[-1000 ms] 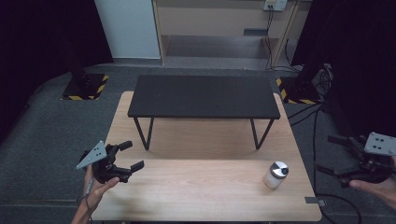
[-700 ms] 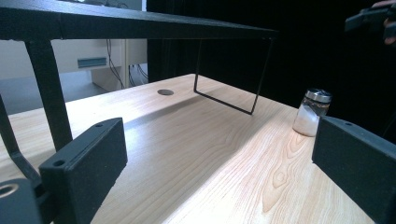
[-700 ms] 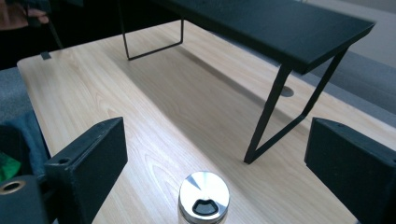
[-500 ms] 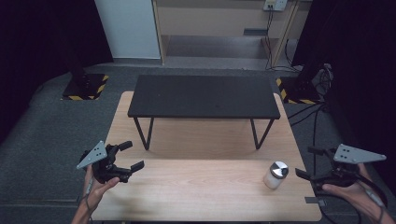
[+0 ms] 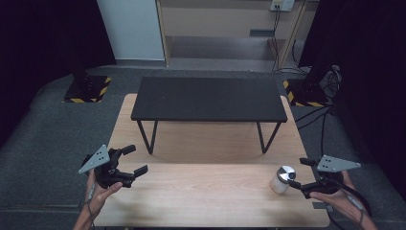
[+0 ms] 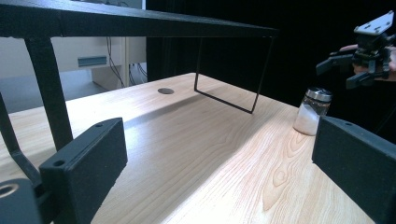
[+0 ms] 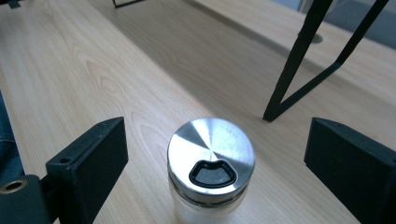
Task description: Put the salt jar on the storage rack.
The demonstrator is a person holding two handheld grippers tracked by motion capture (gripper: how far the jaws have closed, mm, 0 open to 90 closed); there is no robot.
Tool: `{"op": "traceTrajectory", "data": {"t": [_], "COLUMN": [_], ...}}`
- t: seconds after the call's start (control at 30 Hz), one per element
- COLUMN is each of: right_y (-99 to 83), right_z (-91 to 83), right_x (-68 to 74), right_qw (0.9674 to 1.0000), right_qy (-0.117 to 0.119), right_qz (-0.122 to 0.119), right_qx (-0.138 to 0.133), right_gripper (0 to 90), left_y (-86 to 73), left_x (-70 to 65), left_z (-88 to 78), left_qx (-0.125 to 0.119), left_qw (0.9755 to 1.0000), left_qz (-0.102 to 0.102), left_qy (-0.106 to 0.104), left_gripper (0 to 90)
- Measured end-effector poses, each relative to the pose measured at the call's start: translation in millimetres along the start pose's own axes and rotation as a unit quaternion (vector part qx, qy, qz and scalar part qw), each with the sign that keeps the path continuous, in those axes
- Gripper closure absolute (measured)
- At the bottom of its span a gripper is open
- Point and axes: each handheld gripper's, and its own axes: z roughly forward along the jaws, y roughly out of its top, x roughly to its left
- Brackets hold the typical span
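A small glass jar [image 5: 281,180] with a silver lid and white contents stands upright near the right front of the wooden table [image 5: 206,196]. My right gripper [image 5: 298,173] is open just to the right of it, level with its top. In the right gripper view the jar lid [image 7: 211,156] sits between the two spread fingers [image 7: 88,161], neither touching it. My left gripper [image 5: 136,160] is open and holds nothing at the table's left front. The left gripper view shows the jar [image 6: 312,112] far off, with the right gripper [image 6: 343,70] above and behind it.
A low black bench [image 5: 208,98] on thin metal legs stands on the rear half of the wooden table. One of its legs [image 7: 299,60] is close behind the jar. A round cable hole [image 6: 165,91] sits in the tabletop under the bench.
My right gripper has moved left from beyond the table's right edge, up to the jar, which now sits between its fingers. The left gripper and the jar have not moved.
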Motion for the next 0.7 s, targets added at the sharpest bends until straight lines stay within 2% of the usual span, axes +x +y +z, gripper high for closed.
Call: {"op": "traceTrajectory", "data": {"t": [0.43, 0.5, 0.6, 0.7], "right_y": [-13.1, -12.9, -14.0, -15.1], "right_z": [30.9, 34.9, 36.0, 35.5], "right_x": [-7.1, -8.6, -11.7, -11.1], "right_qw": [0.9997, 0.9996, 0.9994, 0.9996], "right_qy": [0.012, 0.017, 0.027, 0.023], "right_qz": [0.013, 0.007, 0.005, -0.002], "right_qx": [0.018, 0.024, 0.021, 0.019], "right_gripper": [10.3, 15.1, 28.7, 34.0], "left_y": [-0.3, -0.1, -0.1, -0.2], "left_x": [0.0, -0.1, 0.0, 0.1], "left_z": [0.3, 0.3, 0.3, 0.2], "left_qx": [0.001, 0.002, 0.002, 0.002], "left_qw": [1.0, 1.0, 1.0, 1.0], "left_qz": [-0.001, 0.0, 0.0, -0.001], "left_qy": [0.0, 0.0, 0.0, 0.0], "left_gripper": [2.2, 2.2, 2.2, 2.2]}}
